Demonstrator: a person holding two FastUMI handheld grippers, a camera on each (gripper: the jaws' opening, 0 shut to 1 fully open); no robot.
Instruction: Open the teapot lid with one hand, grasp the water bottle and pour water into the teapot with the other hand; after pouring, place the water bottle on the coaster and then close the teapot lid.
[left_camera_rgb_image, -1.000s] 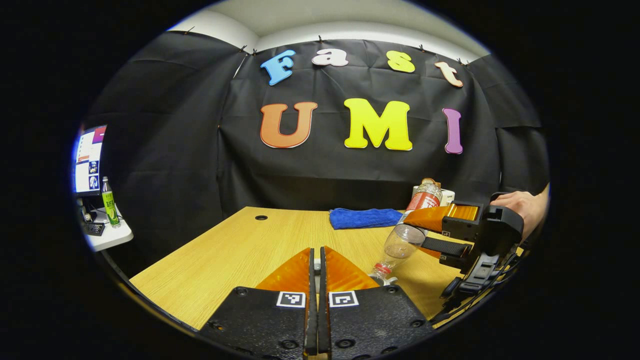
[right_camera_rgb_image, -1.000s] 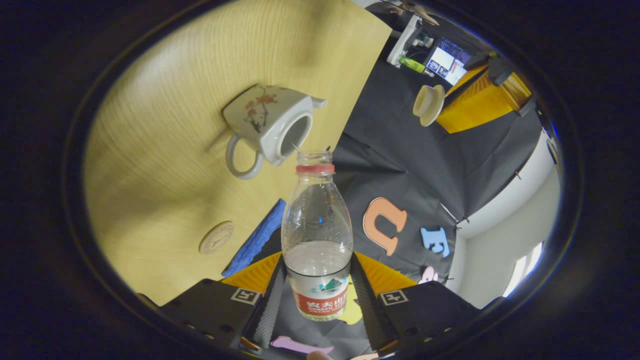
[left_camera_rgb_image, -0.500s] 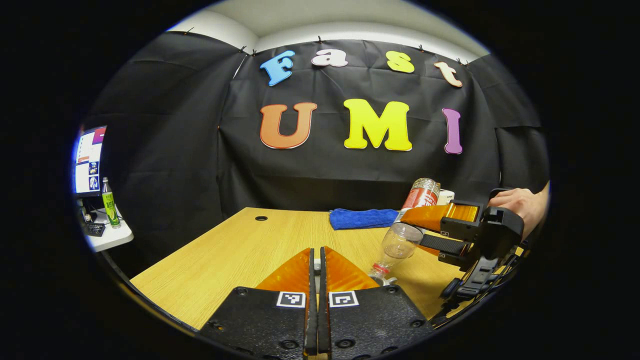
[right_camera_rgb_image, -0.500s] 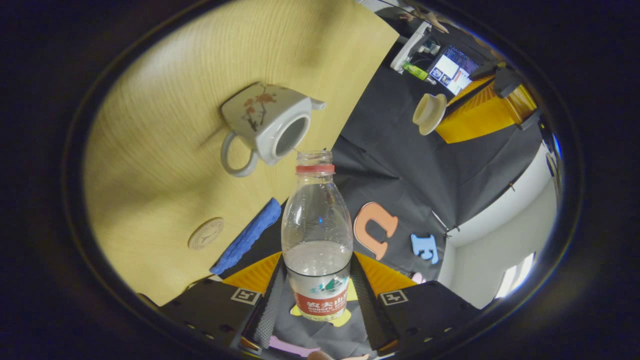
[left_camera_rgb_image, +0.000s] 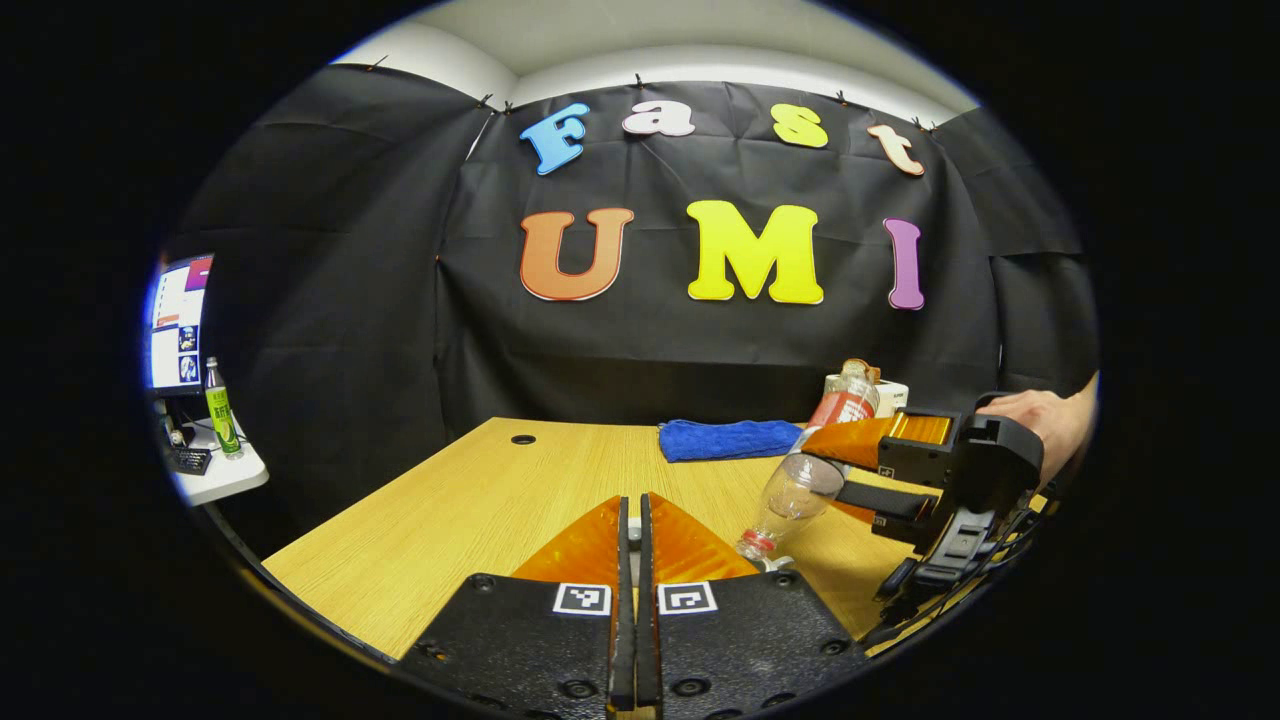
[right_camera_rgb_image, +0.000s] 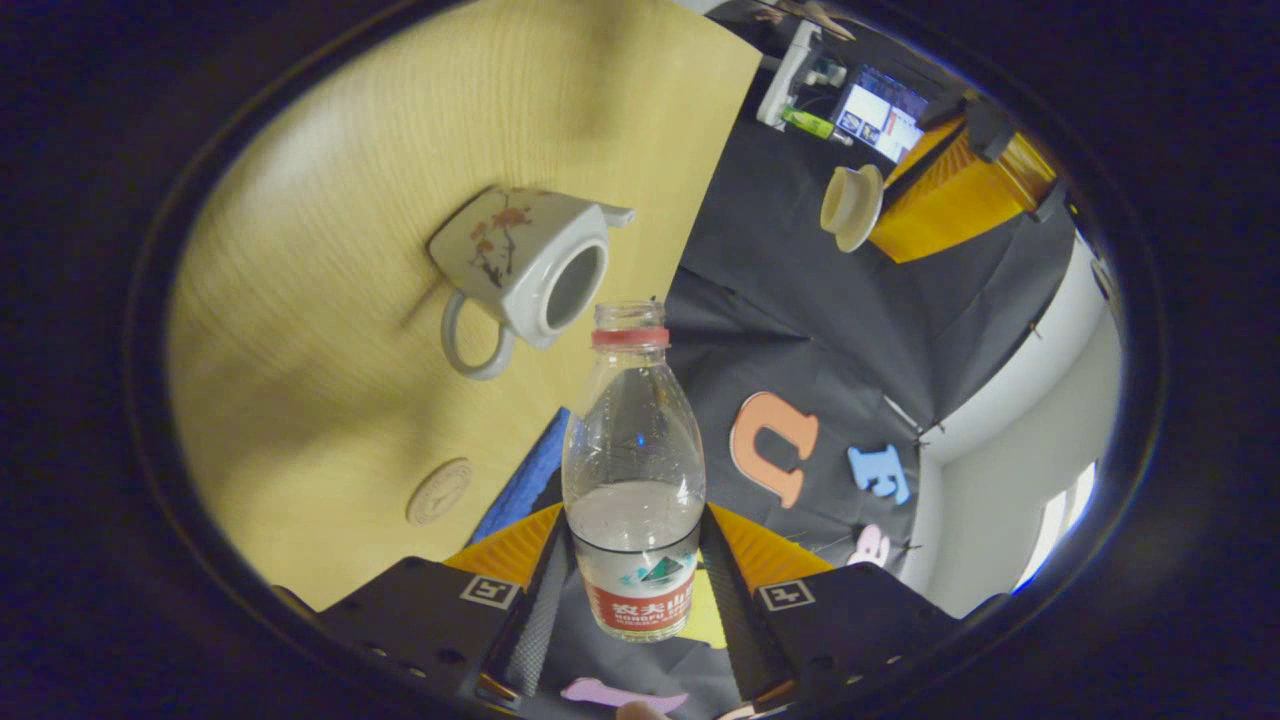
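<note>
Teapot: it sits on the wooden surface with its top open. It looks like thin china, so it could chip if bumped. The loop handle is the best place to hold it.
Water bottle: clear, light plastic, cap off, with some water inside. It is tipped so its mouth is near the open top of the teapot. It may be slippery and squashy.
Right gripper: its two fingers press on the bottle's low part, one on each side.
Lid: held up off the pot, well apart from it.
Left gripper: fingers almost together, pinching the lid, I think.
Coaster: round, lying on the surface near a blue cloth.
</note>
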